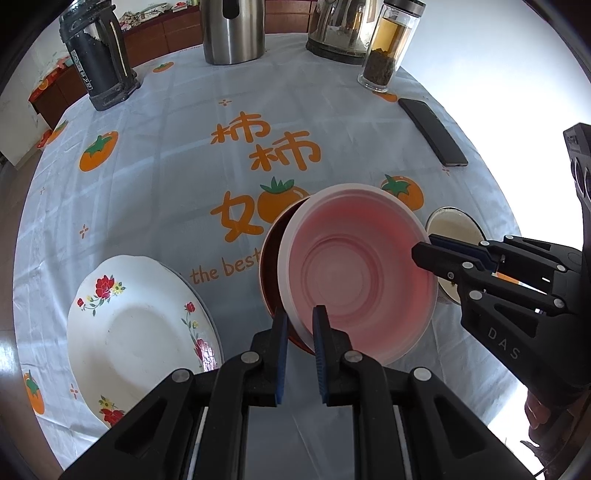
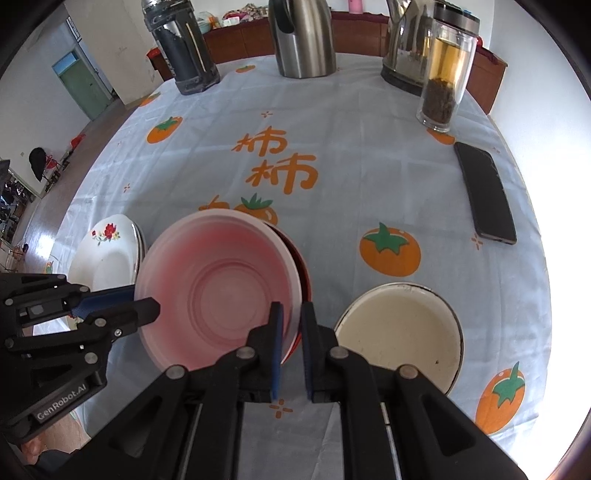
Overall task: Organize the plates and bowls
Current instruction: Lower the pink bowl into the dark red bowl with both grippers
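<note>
Round table [image 1: 155, 177] under a pale blue-grey cloth printed with orange persimmons and orange lettering. Pink bowl [image 1: 354, 273] sits near centre-front, nested askew in a red bowl [image 1: 271, 258] whose rim shows at its 9 o'clock in the left wrist view. Left gripper [image 1: 300, 321] is clenched on the stacked bowls' rim at 6 o'clock; right gripper [image 2: 291, 317] is pinched on the rim at the pink bowl's 3 o'clock. Floral plate [image 1: 140, 325] lies at 8 o'clock, cream enamel bowl [image 2: 399, 332] just beside the stack at 3 o'clock. Phone [image 2: 485, 192] at 2 o'clock. Far edge, 11 to 1 o'clock: black thermos [image 1: 98, 55], steel kettle [image 1: 232, 29], glass kettle [image 1: 340, 29], tea bottle [image 1: 391, 48]. Wooden cabinet [image 2: 369, 33] behind, green door [image 2: 79, 85] far left.
</note>
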